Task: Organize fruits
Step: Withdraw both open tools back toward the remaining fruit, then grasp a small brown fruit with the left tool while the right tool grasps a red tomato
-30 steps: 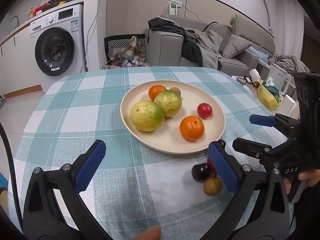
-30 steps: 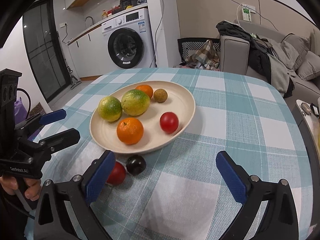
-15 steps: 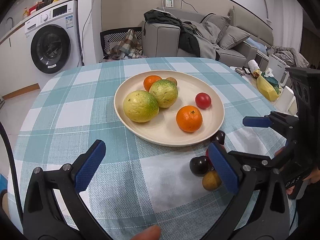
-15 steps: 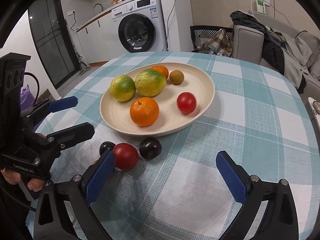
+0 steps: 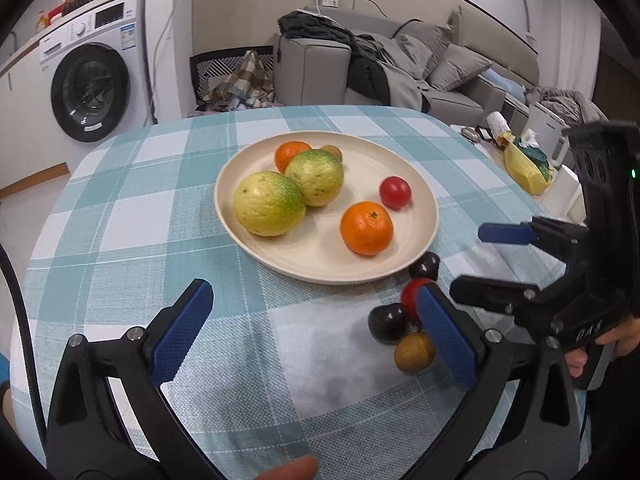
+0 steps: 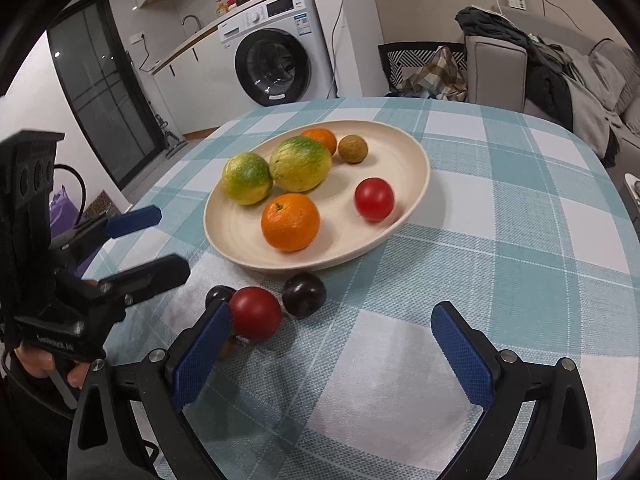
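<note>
A cream plate (image 5: 424,216) (image 6: 416,160) on the checked table holds two green-yellow citrus fruits (image 5: 269,209), two oranges (image 5: 366,227), a red tomato (image 5: 395,192) and a small brown fruit (image 6: 353,149). On the cloth by the plate's near rim lie a red tomato (image 6: 256,312), two dark plums (image 6: 304,294) (image 5: 387,322) and a brown fruit (image 5: 414,353). My left gripper (image 5: 312,336) is open and empty, its right finger beside these loose fruits. My right gripper (image 6: 332,352) is open and empty just behind them.
The table's curved edge runs around the cloth (image 5: 120,208). A washing machine (image 6: 276,64), a chair with clothes (image 5: 236,80) and a grey sofa (image 5: 400,68) stand beyond. A yellow bag (image 5: 524,168) and white boxes sit off the right edge.
Both grippers have moved forward and closer to the plate and the loose fruits, which now show larger. Both stay open and empty. The fruits have not moved.
</note>
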Tool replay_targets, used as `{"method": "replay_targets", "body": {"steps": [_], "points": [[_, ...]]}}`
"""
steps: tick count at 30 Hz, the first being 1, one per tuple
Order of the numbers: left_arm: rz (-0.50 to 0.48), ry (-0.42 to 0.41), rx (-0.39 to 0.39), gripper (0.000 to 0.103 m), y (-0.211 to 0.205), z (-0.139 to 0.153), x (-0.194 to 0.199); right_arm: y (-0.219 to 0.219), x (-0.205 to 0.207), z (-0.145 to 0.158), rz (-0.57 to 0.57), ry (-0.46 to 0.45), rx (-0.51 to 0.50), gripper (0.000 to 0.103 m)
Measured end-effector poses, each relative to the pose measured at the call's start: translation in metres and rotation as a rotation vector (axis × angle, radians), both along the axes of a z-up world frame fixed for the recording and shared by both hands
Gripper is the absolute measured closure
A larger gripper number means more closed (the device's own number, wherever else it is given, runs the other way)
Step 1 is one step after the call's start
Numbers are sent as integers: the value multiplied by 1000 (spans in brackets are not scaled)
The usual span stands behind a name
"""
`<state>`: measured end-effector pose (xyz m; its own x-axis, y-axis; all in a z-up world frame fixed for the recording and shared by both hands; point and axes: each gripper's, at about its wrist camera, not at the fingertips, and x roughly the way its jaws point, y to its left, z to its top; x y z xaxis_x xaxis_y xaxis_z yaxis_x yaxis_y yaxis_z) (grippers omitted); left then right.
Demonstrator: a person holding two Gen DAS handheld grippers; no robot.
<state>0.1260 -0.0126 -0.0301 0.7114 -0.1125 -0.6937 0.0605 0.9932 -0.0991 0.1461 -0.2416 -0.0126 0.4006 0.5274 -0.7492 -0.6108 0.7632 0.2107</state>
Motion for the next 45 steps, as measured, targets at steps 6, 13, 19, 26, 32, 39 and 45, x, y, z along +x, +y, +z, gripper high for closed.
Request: {"method": "replay_targets", "body": {"steps": [6, 13, 19, 26, 32, 39, 45], "points": [[-107, 34, 1, 6, -18, -6, -2, -7, 4, 2, -13, 8, 17, 1], [-178, 100, 26, 8, -34, -18, -3, -5, 5, 0, -8, 11, 11, 2], [-202, 129, 26, 18, -39, -26, -12, -3, 5, -2, 8, 20, 3, 2], [-214, 144, -16, 27, -35, -27, -16, 4, -3, -2, 77, 42, 15, 13], [-244, 145, -35, 33, -35, -25, -20, 11, -11, -3, 137, 62, 28, 28], [-274, 141, -65, 48, -33, -24, -27, 12, -12, -4, 166, 90, 65, 45], [-280, 141, -86, 63, -30, -23, -28, 20, -15, -7, 188, 99, 60, 52]]}}
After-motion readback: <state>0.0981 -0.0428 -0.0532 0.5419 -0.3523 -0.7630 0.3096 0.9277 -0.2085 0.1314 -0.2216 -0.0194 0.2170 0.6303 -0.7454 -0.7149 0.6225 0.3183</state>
